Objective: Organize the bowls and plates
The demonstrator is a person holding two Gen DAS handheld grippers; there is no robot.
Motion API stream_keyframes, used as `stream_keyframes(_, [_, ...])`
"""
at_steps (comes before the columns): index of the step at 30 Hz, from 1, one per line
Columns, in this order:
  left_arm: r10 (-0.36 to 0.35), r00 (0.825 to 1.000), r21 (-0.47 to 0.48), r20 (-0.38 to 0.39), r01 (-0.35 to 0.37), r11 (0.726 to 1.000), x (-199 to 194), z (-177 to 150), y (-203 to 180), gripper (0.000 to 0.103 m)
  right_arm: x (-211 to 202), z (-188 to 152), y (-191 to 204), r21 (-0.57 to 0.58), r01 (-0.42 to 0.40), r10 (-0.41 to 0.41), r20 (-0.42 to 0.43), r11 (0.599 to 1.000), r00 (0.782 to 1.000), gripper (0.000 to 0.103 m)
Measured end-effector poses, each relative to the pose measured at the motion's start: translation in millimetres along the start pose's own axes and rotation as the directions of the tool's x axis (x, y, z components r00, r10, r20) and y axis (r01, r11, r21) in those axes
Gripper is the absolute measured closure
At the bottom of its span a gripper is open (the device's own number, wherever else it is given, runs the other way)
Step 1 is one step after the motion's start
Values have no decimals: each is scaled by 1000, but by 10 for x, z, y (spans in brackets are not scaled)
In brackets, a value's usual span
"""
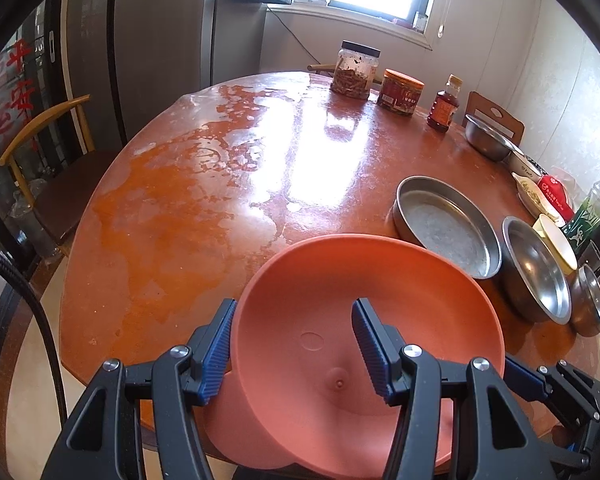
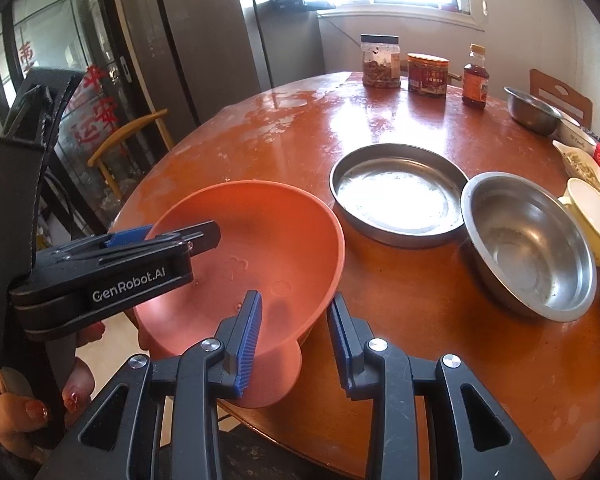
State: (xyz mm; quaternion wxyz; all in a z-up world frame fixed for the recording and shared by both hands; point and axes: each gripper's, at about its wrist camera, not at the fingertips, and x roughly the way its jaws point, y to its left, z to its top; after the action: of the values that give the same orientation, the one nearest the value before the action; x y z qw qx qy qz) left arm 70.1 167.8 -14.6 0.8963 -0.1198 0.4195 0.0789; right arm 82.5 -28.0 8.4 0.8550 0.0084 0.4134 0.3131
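Observation:
An orange plastic bowl (image 1: 340, 320) on a short foot sits tilted at the near edge of the round table; it also shows in the right wrist view (image 2: 260, 240). My left gripper (image 1: 294, 348) is open and straddles the bowl's left rim, one finger outside, one inside; it shows from the side in the right wrist view (image 2: 168, 236). My right gripper (image 2: 294, 340) is open and straddles the bowl's right rim. A flat steel pan (image 2: 396, 196) and a steel bowl (image 2: 528, 244) stand to the right; both show in the left wrist view, the pan (image 1: 446, 226) and the bowl (image 1: 536, 270).
The red-brown round table (image 1: 220, 200) carries a jar (image 1: 354, 70), a red tub (image 1: 400, 92) and a sauce bottle (image 1: 444, 104) at the far side. More steel bowls (image 1: 488, 138), a cream cup (image 2: 596, 220) and packets crowd the right edge. A wooden chair (image 1: 48, 152) stands at the left.

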Motion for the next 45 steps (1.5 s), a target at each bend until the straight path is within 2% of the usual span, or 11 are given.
stream_keyframes(12, [18,1000,1,9,-18,1000,130,68,0,45,-56,-47,76,-48,-27,27,0,998,1000,58])
stream_keyframes(18, [51,999,6,6,-51,999,215,118,14,45,-144,-69,92,-59,-37,39,21,998,999,47])
stream_keyframes(24, [52,999,18,4,-52,998,217,111,1,45,-183,-69,18,-25,-24,25,27,999,999,46])
stream_keyframes(29, [52,998,36,17,-53,998,145,96,-65,45,-207,-52,-66,8,-12,11,39,1000,999,40])
stream_keyframes(45, [60,997,39,54,-62,997,-55,88,-97,45,-298,-95,-272,99,-7,2,51,995,999,39])
